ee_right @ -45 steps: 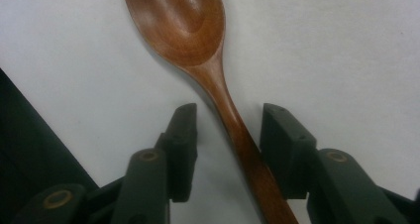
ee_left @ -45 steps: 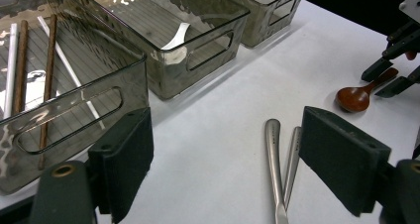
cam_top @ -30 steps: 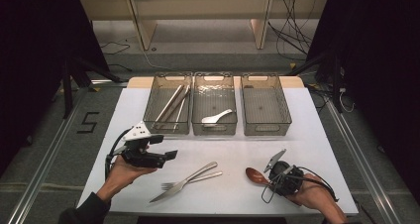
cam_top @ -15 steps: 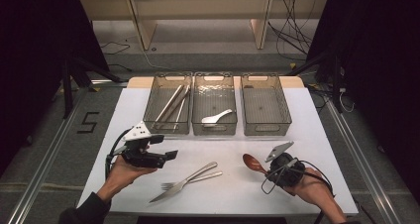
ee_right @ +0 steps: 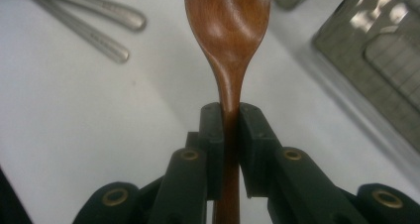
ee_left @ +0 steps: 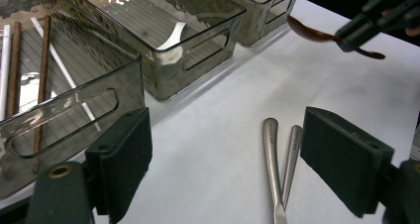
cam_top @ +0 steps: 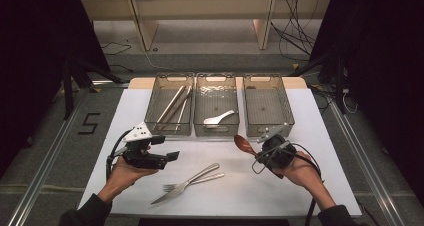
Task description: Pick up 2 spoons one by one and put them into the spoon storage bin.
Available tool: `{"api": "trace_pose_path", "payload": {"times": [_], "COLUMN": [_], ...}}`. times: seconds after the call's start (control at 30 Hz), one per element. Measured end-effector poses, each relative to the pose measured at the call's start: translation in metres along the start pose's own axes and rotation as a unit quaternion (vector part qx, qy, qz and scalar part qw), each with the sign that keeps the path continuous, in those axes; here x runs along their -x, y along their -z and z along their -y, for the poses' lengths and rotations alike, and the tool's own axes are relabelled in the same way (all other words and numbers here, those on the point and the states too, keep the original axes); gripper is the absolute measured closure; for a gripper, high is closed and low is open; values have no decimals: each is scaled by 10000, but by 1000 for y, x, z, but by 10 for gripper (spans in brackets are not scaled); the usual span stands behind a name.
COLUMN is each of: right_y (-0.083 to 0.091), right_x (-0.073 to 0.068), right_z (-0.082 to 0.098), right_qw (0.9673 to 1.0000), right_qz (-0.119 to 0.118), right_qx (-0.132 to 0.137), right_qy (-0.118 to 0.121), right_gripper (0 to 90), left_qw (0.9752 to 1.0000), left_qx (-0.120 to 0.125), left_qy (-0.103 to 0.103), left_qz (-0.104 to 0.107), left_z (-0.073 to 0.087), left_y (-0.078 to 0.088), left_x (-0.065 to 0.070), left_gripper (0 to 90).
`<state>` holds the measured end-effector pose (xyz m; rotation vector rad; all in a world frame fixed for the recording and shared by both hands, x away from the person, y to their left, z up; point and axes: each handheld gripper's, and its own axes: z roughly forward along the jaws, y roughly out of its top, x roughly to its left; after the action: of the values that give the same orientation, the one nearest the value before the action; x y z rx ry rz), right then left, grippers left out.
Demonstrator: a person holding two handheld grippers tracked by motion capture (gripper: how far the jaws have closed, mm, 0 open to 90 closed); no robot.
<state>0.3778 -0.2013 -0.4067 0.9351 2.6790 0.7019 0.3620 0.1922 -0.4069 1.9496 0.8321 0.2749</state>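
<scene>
My right gripper point(cam_top: 261, 153) point(ee_right: 230, 116) is shut on the handle of a brown wooden spoon point(cam_top: 244, 144) point(ee_right: 229, 21), held off the white table just in front of the middle and right bins. In the left gripper view the spoon point(ee_left: 317, 34) hangs at the upper right. My left gripper point(cam_top: 170, 156) point(ee_left: 225, 157) stands open and empty at the table's left, pointing right. A metal fork and knife point(cam_top: 187, 183) lie between the hands, their handles point(ee_left: 280, 159) showing between the left jaws farther off.
Three clear grey bins stand in a row at the back: the left bin point(cam_top: 155, 103) holds chopsticks, the middle bin point(cam_top: 216, 78) a white spoon point(cam_top: 218, 118), the right bin point(cam_top: 267, 131) nothing that I can see. Cables trail from both grippers.
My right gripper has lifted the wooden spoon off the table and carried it up and toward the bins. The left gripper has stayed where it was.
</scene>
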Motion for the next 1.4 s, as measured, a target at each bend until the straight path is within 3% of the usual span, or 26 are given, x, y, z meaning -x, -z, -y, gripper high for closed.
{"api": "trace_pose_path", "payload": {"times": [0.33,0.8,1.4], "right_y": [-3,-10,-33], "right_x": [19,36,52], "right_z": [-45,-87,-138], "right_qw": [9990,9978,9965], "right_qz": [7,44,48], "right_qx": [372,490,496], "right_qy": [-253,-448,-667], "right_gripper": [820,820,820], "left_qw": [10000,10000,10000], "left_qx": [62,45,76], "left_qy": [9,16,12], "left_qz": [13,13,11], "left_z": [0,1,0], "left_y": [0,0,0], "left_x": [0,0,-1], "left_gripper": [191,188,186]}}
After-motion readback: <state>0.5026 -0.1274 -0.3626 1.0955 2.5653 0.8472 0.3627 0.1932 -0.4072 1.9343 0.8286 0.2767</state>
